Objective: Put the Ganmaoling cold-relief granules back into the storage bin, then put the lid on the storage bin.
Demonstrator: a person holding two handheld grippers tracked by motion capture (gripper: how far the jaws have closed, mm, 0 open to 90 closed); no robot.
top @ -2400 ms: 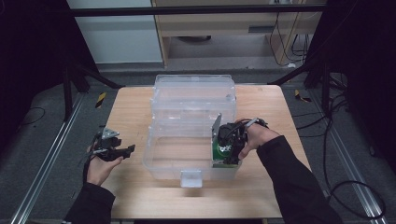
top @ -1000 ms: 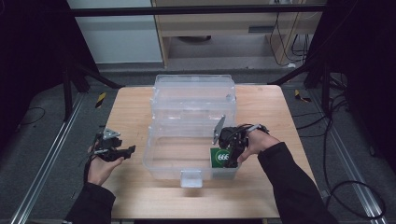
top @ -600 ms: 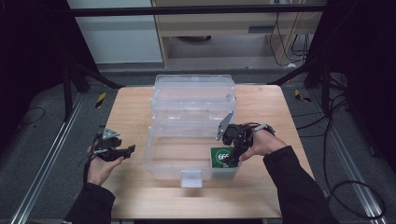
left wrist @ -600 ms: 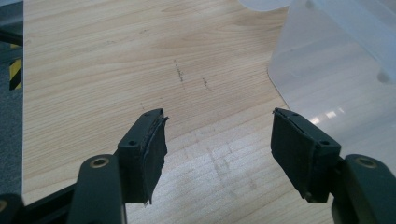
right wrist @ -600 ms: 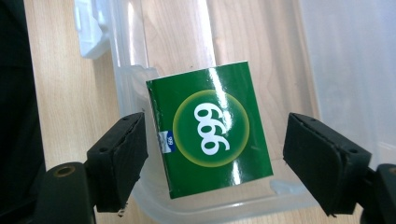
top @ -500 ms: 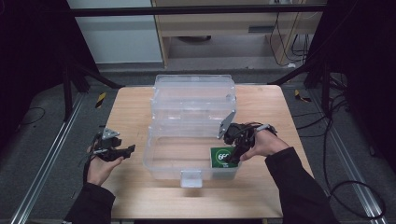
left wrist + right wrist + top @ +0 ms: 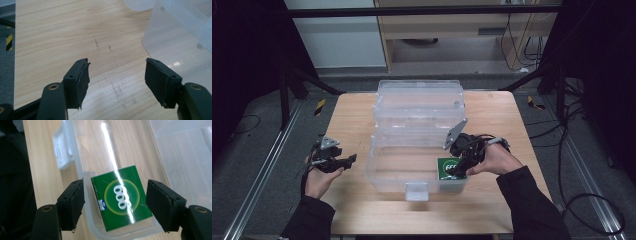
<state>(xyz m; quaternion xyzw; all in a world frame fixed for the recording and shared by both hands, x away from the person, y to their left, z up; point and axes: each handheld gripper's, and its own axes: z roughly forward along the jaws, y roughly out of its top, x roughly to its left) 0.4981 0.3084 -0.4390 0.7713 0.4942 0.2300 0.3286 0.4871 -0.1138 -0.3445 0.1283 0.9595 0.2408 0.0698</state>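
High view: a clear plastic box (image 7: 412, 165) stands open at the middle of the wooden table (image 7: 357, 120), its lid (image 7: 419, 102) tipped back toward the far edge, its latch tab just short of the near edge. A green packet (image 7: 449, 168) lies flat in the box's near right corner, close against the front and right walls. The right hand-held gripper (image 7: 460, 167) hangs just above that corner, over the packet, with bare table to its right out to the table's edge. The left hand-held gripper (image 7: 346, 161) sits well left of the box, above a bare strip of table near the left edge. Left gripper view: the left hand-held gripper (image 7: 116, 75) has its jaws wide apart with nothing between them, over bare wood; the box's rounded corner (image 7: 160, 40) rises just ahead to one side, leaving open table on the other. Right gripper view: the right hand-held gripper (image 7: 115, 202) is open and grips nothing; its jaws have just been closing somewhat, and stand clear above either side of the packet (image 7: 121, 197), one of them over the box's rim (image 7: 86, 195). The packet lies snug in the corner, with free floor toward the box's middle.
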